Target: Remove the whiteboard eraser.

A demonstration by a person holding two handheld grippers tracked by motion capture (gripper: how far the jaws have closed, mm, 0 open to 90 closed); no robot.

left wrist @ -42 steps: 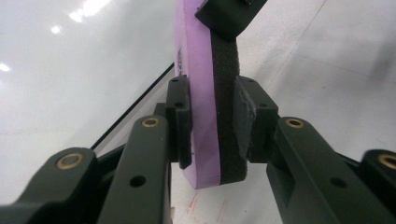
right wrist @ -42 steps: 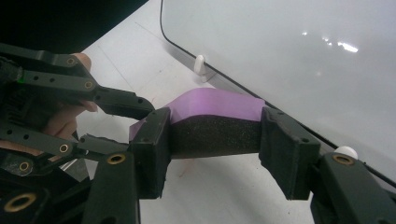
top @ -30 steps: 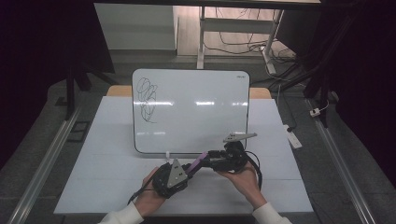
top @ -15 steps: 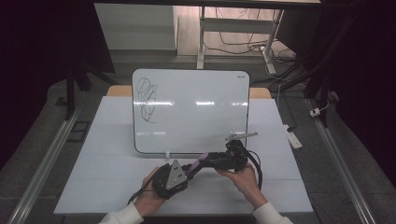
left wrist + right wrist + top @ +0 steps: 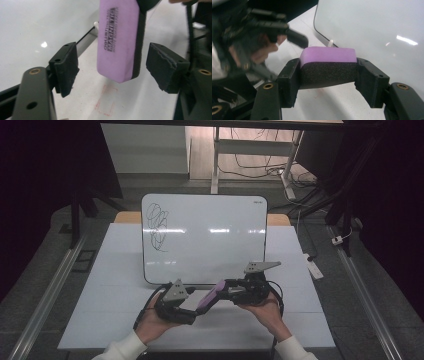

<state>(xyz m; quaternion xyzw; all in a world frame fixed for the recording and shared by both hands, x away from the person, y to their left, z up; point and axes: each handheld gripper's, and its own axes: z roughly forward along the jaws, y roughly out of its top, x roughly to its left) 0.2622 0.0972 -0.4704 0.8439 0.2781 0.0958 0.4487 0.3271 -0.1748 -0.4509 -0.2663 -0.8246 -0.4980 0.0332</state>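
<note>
Low in the high view, your left gripper [image 5: 192,312] and right gripper [image 5: 225,289] meet just in front of the whiteboard's lower edge, with the purple eraser [image 5: 210,296] slanting between them. Your right gripper's pads [image 5: 289,80] have just been closing and now press on both sides of the eraser [image 5: 328,66], purple face up, black felt toward the camera; you are gripping it there.

In the left gripper view, your left gripper [image 5: 112,68] has just been opening: its jaws stand wide, with the free end of the eraser [image 5: 118,42] hanging between them and touching neither pad [image 5: 66,66]. Printing runs along the purple face; "MAGNETIC" reads clearly, and the smaller line beside it is too blurred to read. On the table [image 5: 140,105] below is a faint red rectangle [image 5: 106,101].

Beyond your hands, the whiteboard [image 5: 215,240] fills the middle of the high view. Black scribbles [image 5: 157,225] sit in its upper left; a small mark at its upper right corner is too small to read. At the right table edge lies a small white tag [image 5: 314,267].
</note>
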